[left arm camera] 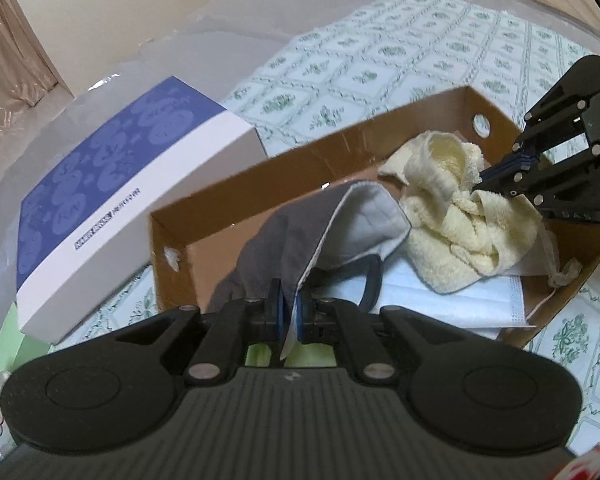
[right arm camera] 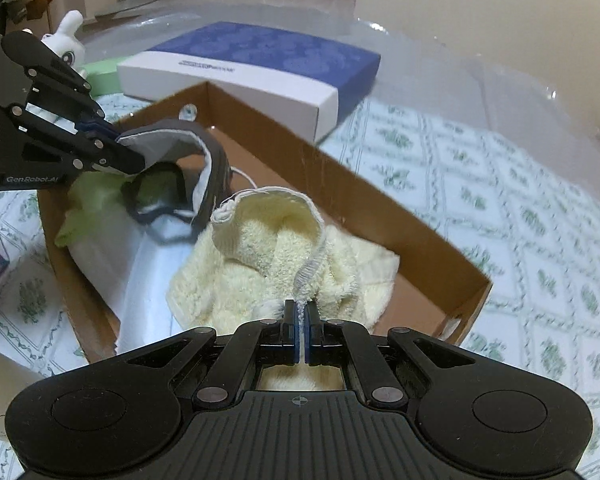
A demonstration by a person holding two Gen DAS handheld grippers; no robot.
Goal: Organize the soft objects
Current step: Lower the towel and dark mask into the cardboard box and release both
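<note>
My left hand-held gripper (left arm camera: 289,312) clamps the grey mask (left arm camera: 300,232); my right hand-held gripper (right arm camera: 300,320) clamps the yellow towel (right arm camera: 268,280). Both hang over the cardboard box (right arm camera: 380,200), with release probably left.

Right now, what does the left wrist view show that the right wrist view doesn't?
Only the left wrist view shows the pale blue surgical mask flat in the box under the towel.

Only the right wrist view shows a green cloth in the box's corner and a white toy rabbit beyond it.

Both show the cardboard box, the blue-and-white box, the left gripper shut on the grey mask, and the right gripper shut on the yellow towel.
</note>
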